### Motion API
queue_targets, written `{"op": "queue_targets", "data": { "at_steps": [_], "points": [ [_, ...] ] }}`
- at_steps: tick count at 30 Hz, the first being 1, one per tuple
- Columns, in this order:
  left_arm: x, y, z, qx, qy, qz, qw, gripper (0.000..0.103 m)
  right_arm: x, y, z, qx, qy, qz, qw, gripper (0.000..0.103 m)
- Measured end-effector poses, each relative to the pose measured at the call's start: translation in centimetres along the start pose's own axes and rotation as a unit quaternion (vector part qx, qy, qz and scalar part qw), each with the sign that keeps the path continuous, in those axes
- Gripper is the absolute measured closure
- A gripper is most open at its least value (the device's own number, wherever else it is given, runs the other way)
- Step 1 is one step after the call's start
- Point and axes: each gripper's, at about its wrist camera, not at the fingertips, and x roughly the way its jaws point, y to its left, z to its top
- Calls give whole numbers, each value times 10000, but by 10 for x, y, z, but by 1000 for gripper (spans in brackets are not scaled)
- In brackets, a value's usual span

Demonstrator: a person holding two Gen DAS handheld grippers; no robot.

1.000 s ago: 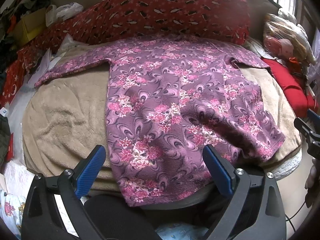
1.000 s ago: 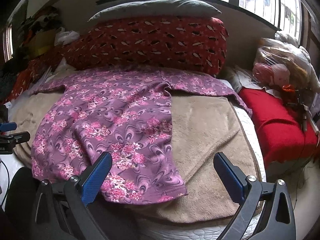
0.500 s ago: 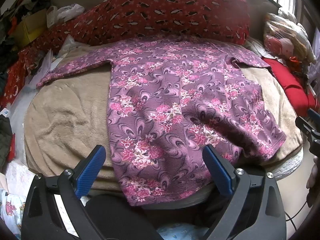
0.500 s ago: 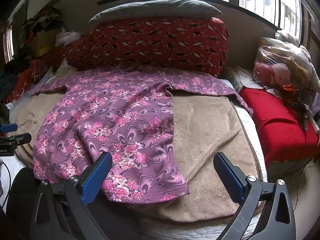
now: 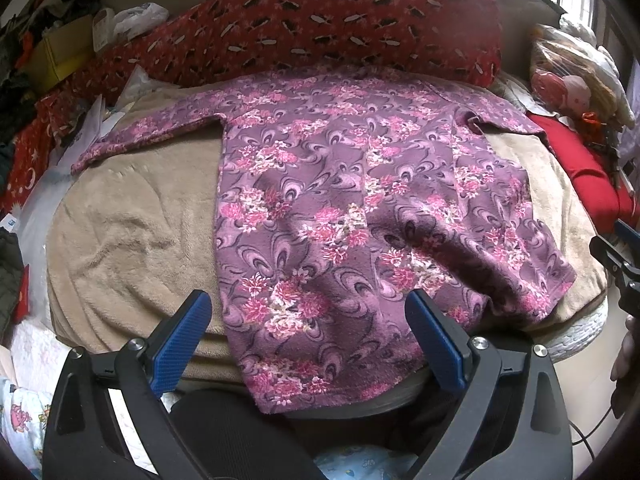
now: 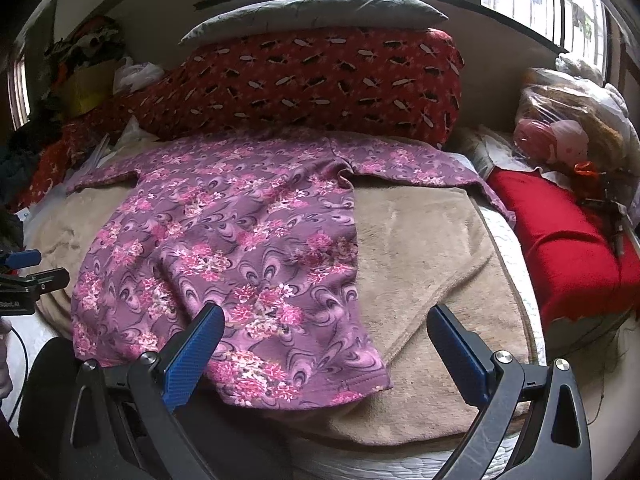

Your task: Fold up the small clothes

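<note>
A purple long-sleeved top with pink flowers (image 5: 340, 208) lies spread flat on a beige blanket (image 5: 132, 232), sleeves out to both sides, hem hanging over the near edge. It also shows in the right wrist view (image 6: 240, 248). My left gripper (image 5: 308, 340) is open and empty, its blue pads either side of the hem's left part, just short of the cloth. My right gripper (image 6: 324, 348) is open and empty over the hem's right corner. The right gripper's tip shows at the left wrist view's right edge (image 5: 616, 260).
A large red patterned cushion (image 6: 320, 80) with a grey pillow (image 6: 316, 12) on top stands behind the top. A red cushion (image 6: 560, 240) and plastic bags (image 6: 568, 120) lie at the right. Clutter and papers (image 5: 92, 120) lie at the left.
Both grippers have drifted slightly forward and down toward the hem. The top has not moved. Both grippers stay open.
</note>
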Motion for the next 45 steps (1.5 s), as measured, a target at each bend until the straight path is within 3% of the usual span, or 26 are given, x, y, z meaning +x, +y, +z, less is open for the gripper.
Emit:
{"op": "queue_targets", "data": {
  "at_steps": [9,13,16,19,24,25,26,27,28,29,30,32,33,36,38,42,45],
  "points": [
    [10,2,5,-20,124,-5,9999,5,7,0,0,70,72,73,9999,2],
    [21,23,10,-236,325,58,9992,5,18,-6,-1,189,206,19,9996,2],
    [40,49,8,-617,715,50,9955,5,33,-20,-5,397,476,-49,9981,2],
    [66,71,-6,-1016,1271,-143,9866,5,50,-39,-14,794,796,-16,9937,2],
    [99,59,-31,-1062,1934,-619,9734,5,77,-57,-28,1311,1238,252,9833,7],
    [105,53,-36,-1087,2031,-775,9700,16,82,-57,-31,1376,1340,409,9805,11],
    [108,50,-39,-1137,2087,-953,9667,30,88,-56,-34,1422,1438,596,9775,24],
    [112,47,-42,-1173,2202,-1147,9615,67,94,-54,-37,1454,1536,759,9744,37],
    [113,44,-42,-1129,2230,-1115,9618,79,98,-52,-39,1433,1627,805,9729,39],
    [111,45,-41,-1118,2183,-1096,9632,84,95,-47,-39,1241,1562,656,9777,56],
    [107,47,-40,-1148,2151,-1152,9630,99,92,-44,-39,1134,1502,706,9796,96],
    [92,58,-32,-1309,2059,-1365,9601,99,83,-45,-37,1166,1450,1326,9735,94],
    [81,63,-27,-1386,1948,-1434,9603,99,75,-45,-35,1182,1346,1444,9732,94],
    [42,83,-12,-1470,1472,-1546,9658,99,33,-50,-27,1264,926,1921,9688,94],
    [23,89,-6,-1402,1281,-1397,9718,99,9,-58,-24,1488,701,2148,9627,94],
    [36,94,-12,-1406,1482,-1291,9704,98,-6,-70,-35,1738,740,2162,9579,94],
    [68,94,-30,-1510,2009,-1103,9616,98,14,-70,-54,1867,1108,2027,9549,94]
  ]
}}
